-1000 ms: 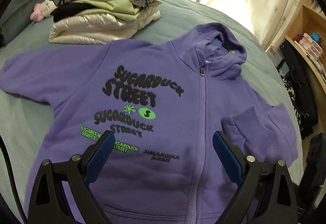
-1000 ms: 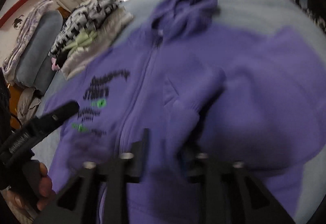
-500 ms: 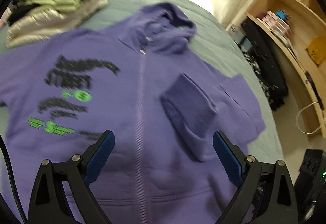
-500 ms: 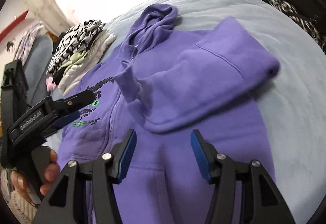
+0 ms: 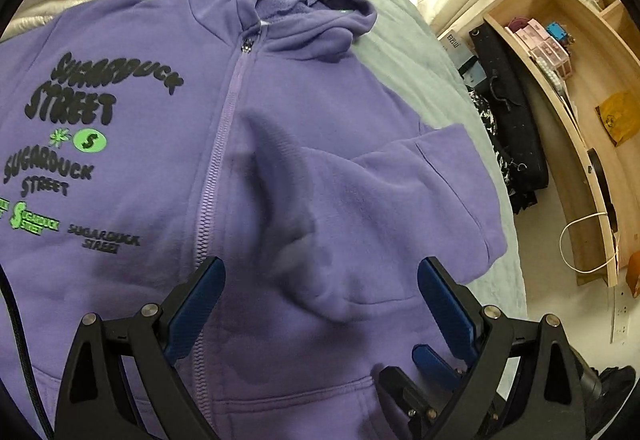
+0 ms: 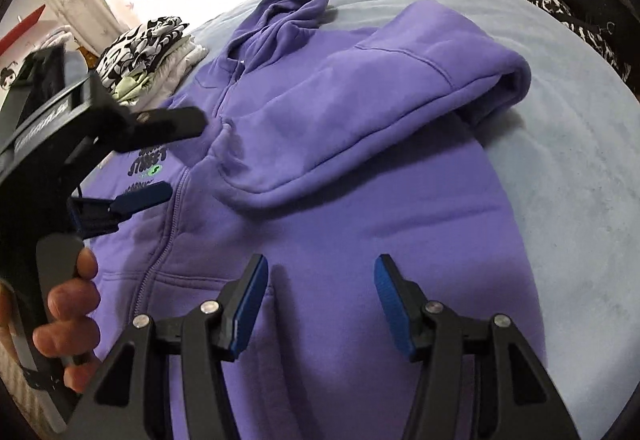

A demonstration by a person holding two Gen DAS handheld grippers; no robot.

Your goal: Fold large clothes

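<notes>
A purple zip hoodie (image 5: 320, 100) with black and green print lies face up on the bed. Its right sleeve (image 5: 360, 208) is folded across the chest, cuff by the zipper. My left gripper (image 5: 322, 268) hovers open over the lower front, nothing between its blue pads. In the right wrist view the hoodie (image 6: 400, 208) fills the middle and the folded sleeve (image 6: 360, 100) lies above. My right gripper (image 6: 320, 264) is open over the lower right body, pads apart and empty. A hand holds the left gripper (image 6: 176, 160) at the left of that view.
A stack of folded clothes (image 6: 148, 48) sits on the bed beyond the hoodie's left shoulder. The pale bedcover (image 6: 560, 160) shows bare to the right. Past the bed edge stand a wooden shelf (image 5: 580, 120) and dark bags (image 5: 508, 120).
Both views have swung from the printed chest toward the hoodie's right side and hem. The right sleeve now lies flat across the chest. The right jaws stand slightly wider.
</notes>
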